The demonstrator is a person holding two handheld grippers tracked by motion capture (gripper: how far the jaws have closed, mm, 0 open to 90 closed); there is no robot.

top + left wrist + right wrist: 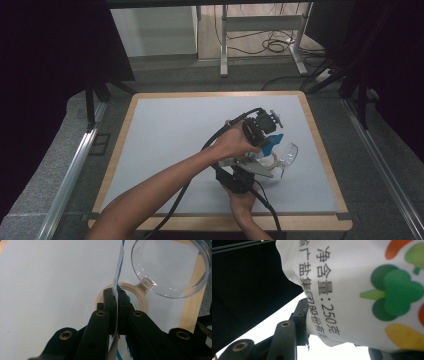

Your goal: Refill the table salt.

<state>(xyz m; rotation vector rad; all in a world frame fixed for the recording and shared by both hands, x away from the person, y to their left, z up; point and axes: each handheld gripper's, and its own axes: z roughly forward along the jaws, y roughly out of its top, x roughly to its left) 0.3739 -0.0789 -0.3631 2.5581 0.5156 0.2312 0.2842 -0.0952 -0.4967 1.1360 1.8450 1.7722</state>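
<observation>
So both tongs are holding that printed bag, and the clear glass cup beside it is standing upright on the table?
Not quite. The clear glass cup lies tipped on its side, as the left gripper view shows. The rest holds: the left tongs pinch the bag's thin edge and the right tongs grip its body.

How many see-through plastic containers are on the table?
1: a clear round plastic jar lying tipped at the grey table's right side, just past the white printed bag the grippers hold. None seems hidden.

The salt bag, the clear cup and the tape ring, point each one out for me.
salt bag (pixel 362 290): right gripper view, on its white printed face.
clear cup (pixel 172 265): left gripper view, on its transparent wall.
tape ring (pixel 140 296): left gripper view, on its tan rim.
</observation>
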